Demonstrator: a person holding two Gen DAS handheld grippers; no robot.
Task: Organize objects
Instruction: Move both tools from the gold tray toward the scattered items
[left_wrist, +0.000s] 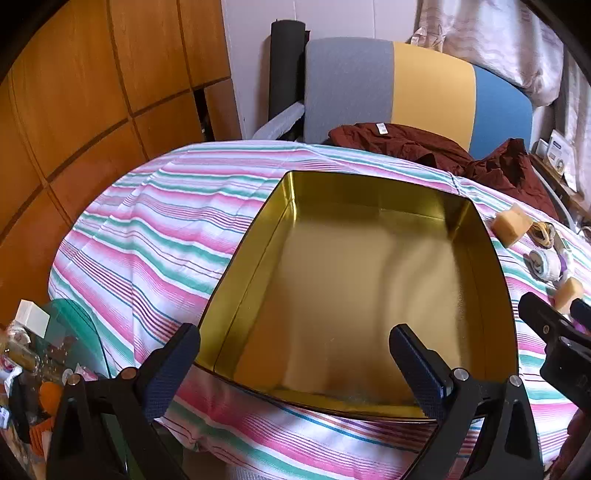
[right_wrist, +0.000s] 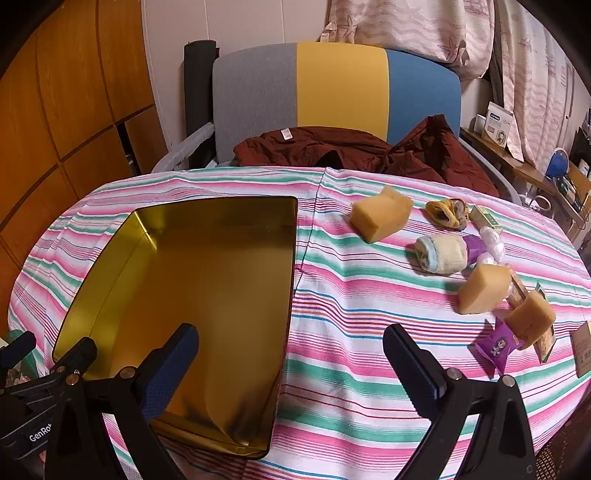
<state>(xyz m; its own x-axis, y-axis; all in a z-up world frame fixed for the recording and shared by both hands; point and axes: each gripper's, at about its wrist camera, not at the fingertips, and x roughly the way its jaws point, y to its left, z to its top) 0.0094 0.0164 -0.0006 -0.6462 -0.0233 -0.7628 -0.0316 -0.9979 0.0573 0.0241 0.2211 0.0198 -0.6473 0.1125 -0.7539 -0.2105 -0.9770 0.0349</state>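
Observation:
An empty gold tin box (left_wrist: 351, 295) lies on the striped tablecloth (left_wrist: 147, 240), straight ahead of my left gripper (left_wrist: 295, 358), which stands open above its near rim with nothing between the fingers. In the right wrist view the tin (right_wrist: 203, 277) is on the left. To its right lie three yellow sponges (right_wrist: 380, 218) (right_wrist: 484, 288) (right_wrist: 532, 321), a rolled sock (right_wrist: 439, 254), a purple packet (right_wrist: 495, 347) and a yellow band (right_wrist: 445, 214). My right gripper (right_wrist: 291, 350) is open and empty, over the cloth beside the tin's right edge.
A maroon garment (right_wrist: 332, 147) lies at the table's far edge, before a grey, yellow and blue chair back (right_wrist: 340, 85). Wooden cupboards (left_wrist: 92, 92) stand at the left. A cluttered glass side table (left_wrist: 44, 354) sits at the lower left, a crowded shelf (right_wrist: 535, 166) at the right.

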